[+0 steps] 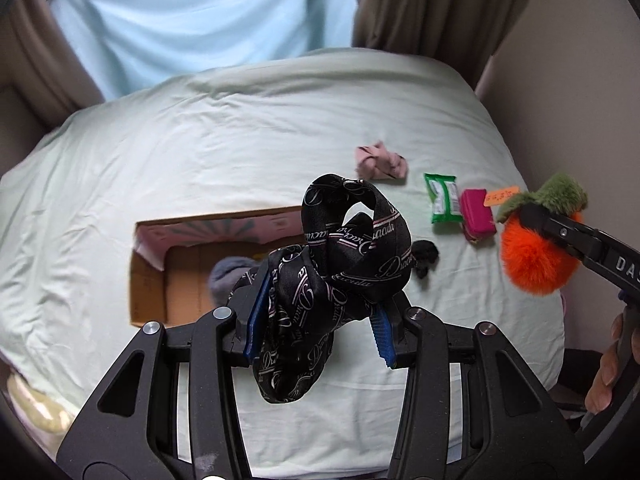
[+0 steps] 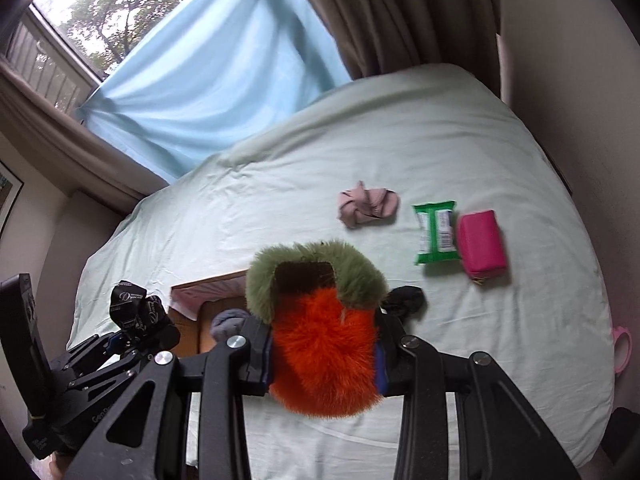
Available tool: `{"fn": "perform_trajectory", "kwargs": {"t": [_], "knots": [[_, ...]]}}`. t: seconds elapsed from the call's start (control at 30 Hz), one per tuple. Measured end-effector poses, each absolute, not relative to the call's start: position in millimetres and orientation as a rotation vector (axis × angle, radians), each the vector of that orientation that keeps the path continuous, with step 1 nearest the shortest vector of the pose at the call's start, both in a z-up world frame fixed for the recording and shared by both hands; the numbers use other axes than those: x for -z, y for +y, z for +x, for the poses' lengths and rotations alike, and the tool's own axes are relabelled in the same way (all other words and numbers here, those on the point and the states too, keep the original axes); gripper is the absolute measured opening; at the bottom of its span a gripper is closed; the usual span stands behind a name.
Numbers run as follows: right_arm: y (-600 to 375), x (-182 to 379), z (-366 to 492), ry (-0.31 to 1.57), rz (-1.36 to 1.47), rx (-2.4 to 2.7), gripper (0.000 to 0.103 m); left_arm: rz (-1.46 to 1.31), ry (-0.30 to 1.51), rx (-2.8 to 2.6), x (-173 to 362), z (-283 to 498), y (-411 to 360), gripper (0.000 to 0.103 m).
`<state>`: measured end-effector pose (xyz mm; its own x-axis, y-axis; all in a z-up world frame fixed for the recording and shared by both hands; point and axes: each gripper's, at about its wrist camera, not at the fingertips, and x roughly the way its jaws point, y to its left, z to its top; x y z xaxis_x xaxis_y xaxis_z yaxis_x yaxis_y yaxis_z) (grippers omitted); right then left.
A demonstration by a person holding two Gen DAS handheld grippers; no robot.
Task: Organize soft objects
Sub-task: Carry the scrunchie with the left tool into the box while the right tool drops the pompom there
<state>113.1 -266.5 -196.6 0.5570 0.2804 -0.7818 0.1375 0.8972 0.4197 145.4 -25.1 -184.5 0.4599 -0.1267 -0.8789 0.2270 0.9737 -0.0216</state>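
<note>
On the left of the bed (image 1: 240, 132) the box (image 1: 150, 276) is lying open with one grey soft thing (image 1: 224, 276) already inside — so the sorting looks begun, not finished. Above the box's near side, the left hand-held gripper (image 1: 316, 316) is clamping a black scarf (image 1: 344, 236) with script lettering, its folds bunching between the blue pads. Further right, the right hand-held gripper (image 2: 324, 354) is squeezing an orange plush (image 2: 324, 356) with a green furry top; both pieces are hanging clear of the bed, not yet in the box. Still lying on the sheet to the right: a small black item (image 1: 424, 258), a pink cloth (image 1: 380, 162), a green packet (image 1: 442, 200) and a magenta pouch (image 1: 478, 214) — the packet may not belong with the soft things.

The left wrist view is showing the box's patterned flap and a hand (image 1: 610, 364) on the right handle. The right wrist view alone is showing the window with trees, and a pink object (image 2: 622, 346) at the bed's right edge.
</note>
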Motion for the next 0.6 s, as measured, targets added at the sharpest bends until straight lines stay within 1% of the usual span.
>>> {"fn": "perform_trajectory", "kwargs": {"t": [0.13,0.27,0.43,0.6], "knots": [[-218.9,182.3,119.3,0.968,0.462,-0.113,0.033,0.093,1.051,0.185,175.4,157.3,30.2,0.040],[-167.6,175.9,131.9,0.970,0.426,-0.136,0.034,0.077,1.058,0.150,177.4,178.9,85.4,0.040],[-105.5,183.0,155.1,0.992,0.395,-0.151,0.034,0.075,1.095,0.134,200.6,209.7,142.6,0.040],[-52.9,210.7,186.1,1.041,0.363,-0.172,0.034,0.057,1.170,0.137,237.1,232.9,180.2,0.040]]}}
